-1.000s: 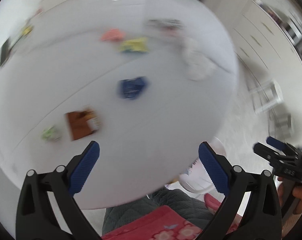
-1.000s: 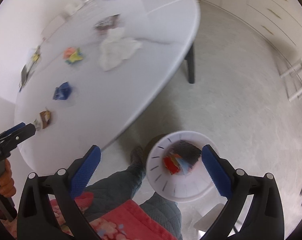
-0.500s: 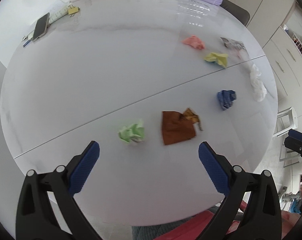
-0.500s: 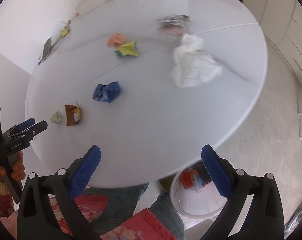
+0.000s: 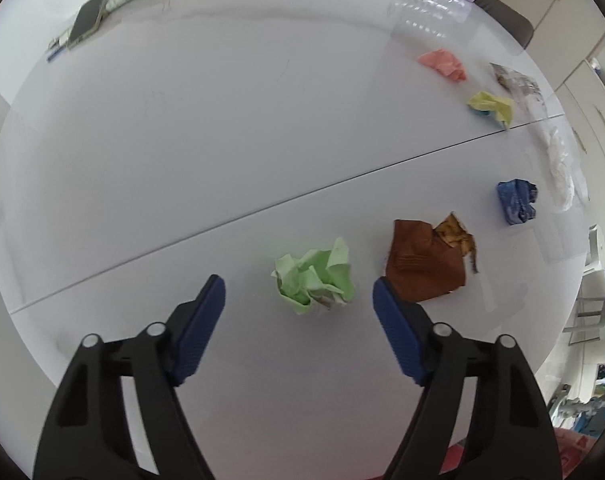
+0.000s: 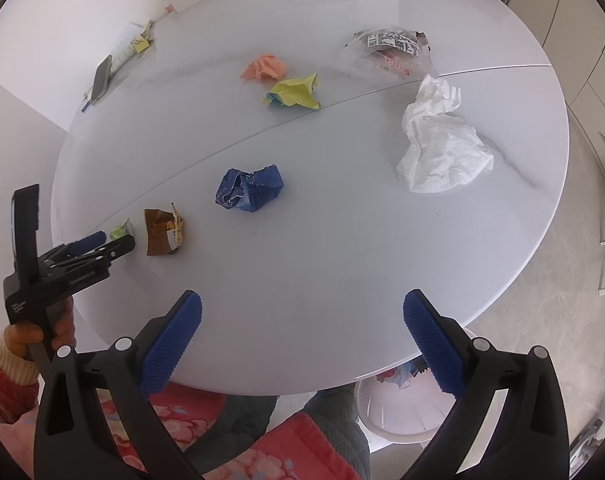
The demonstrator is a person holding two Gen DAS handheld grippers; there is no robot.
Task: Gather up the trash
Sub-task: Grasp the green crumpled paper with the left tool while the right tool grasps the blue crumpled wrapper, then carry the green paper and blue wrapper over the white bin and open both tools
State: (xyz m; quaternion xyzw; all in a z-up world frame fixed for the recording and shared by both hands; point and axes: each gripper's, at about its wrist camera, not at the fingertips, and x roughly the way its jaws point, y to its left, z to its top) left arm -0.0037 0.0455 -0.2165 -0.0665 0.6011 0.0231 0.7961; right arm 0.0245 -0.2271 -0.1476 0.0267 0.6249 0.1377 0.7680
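My left gripper [image 5: 298, 292] is open with a crumpled green paper ball [image 5: 314, 280] between its blue pads, not touching them. A brown wrapper [image 5: 426, 260] lies just right of it, a blue wrapper [image 5: 516, 200] farther right. My right gripper [image 6: 302, 320] is open and empty above the table's near edge. In the right wrist view I see the left gripper [image 6: 102, 246] at the green ball [image 6: 120, 230], the brown wrapper [image 6: 162, 232], the blue wrapper [image 6: 250, 190], a white tissue [image 6: 438, 140], yellow paper [image 6: 296, 92], pink paper [image 6: 264, 68] and a clear plastic wrapper [image 6: 390, 48].
The round white table [image 6: 342, 280] has a seam across it. A white trash bin [image 6: 402, 404] with some trash stands on the floor under the near edge. A phone [image 5: 86, 20] and papers lie at the far left. White cabinets stand at the right.
My left gripper swung from the bin side over the table and came down around the green paper ball. My right gripper rose from above the bin and now faces the table.
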